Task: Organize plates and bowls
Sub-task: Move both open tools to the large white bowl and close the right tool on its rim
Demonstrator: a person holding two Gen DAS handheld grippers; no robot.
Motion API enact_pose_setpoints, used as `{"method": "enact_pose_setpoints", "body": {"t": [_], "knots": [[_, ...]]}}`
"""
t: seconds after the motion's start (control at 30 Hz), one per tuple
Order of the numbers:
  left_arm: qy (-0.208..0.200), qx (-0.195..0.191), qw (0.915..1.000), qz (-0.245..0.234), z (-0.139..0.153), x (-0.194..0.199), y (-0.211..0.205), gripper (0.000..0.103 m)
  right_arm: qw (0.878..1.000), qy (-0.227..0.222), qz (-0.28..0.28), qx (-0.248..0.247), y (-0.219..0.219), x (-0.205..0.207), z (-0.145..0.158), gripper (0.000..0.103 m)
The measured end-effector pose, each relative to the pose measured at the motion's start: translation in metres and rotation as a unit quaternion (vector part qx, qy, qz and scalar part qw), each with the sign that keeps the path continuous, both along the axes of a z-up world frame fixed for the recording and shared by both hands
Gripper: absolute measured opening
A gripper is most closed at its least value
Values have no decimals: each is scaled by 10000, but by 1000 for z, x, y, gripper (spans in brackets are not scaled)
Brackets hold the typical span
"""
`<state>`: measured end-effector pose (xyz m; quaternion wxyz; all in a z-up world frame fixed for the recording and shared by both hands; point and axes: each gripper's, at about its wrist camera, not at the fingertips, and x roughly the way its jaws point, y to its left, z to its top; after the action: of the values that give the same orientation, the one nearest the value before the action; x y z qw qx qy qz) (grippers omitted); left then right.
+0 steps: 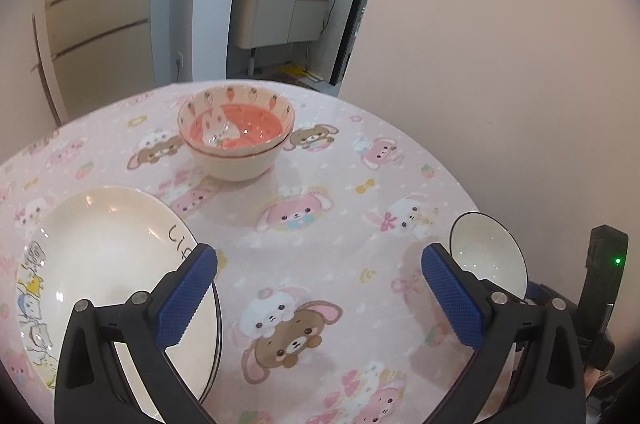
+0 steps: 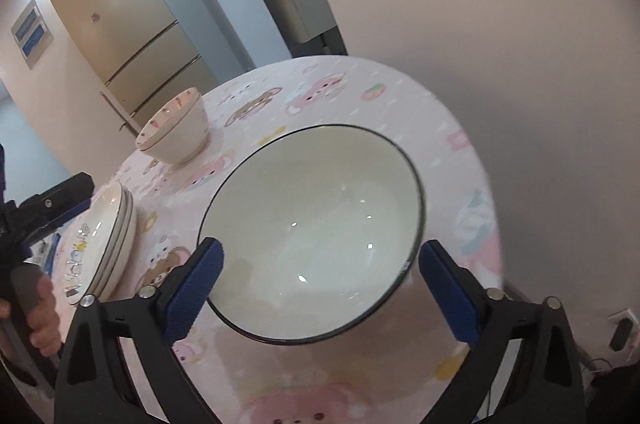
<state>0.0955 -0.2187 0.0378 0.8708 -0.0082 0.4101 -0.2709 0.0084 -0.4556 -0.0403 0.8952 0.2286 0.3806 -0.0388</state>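
Left wrist view: the left gripper [image 1: 318, 288] is seen with its ribbed blue pads wide apart and nothing between them, above a round table [image 1: 320, 207] covered in a pink cloth printed with cartoon bears and rabbits. A glossy white plate [image 1: 100, 256] with cartoon animals along its rim lies at the left, partly behind the left pad. Farther back, a strawberry-patterned bowl [image 1: 236, 121] is nested inside a plain cream bowl [image 1: 234, 163]; both are empty. A black-rimmed white bowl [image 1: 486, 250] is seen at the right.

Right wrist view: the right gripper [image 2: 320, 288] is held spread, its pads flanking the near edge of the black-rimmed white bowl [image 2: 320, 224] without pressing it. The bowl is empty, smooth and shiny. Stacked plates [image 2: 108, 240] lie at the left, the nested bowls [image 2: 176, 131] beyond.
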Motion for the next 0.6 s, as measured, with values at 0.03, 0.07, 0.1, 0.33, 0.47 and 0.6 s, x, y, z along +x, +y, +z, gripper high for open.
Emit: {"method": "enact_pose_setpoints", "body": {"t": [0.03,0.07,0.1,0.33,0.47,0.6], "knots": [[47,-4,10000,-1,-1,1,0,103,10000,33,-27,-53,1,1,-1,88],[93,-2,10000,-10,-3,2,0,103,9998,75,-73,-148,2,2,-1,86],[134,9,9999,-21,-5,3,-1,103,9996,111,-109,-223,2,2,-2,81],[259,174,9993,-182,-13,0,-11,103,9966,78,-623,535,-24,-1,-20,33],[245,242,9991,-259,-16,-3,-16,100,9981,111,-582,146,-18,1,-14,19],[412,245,9982,-350,-21,-2,-19,81,9968,-99,-583,532,-21,-2,-9,14]]}}
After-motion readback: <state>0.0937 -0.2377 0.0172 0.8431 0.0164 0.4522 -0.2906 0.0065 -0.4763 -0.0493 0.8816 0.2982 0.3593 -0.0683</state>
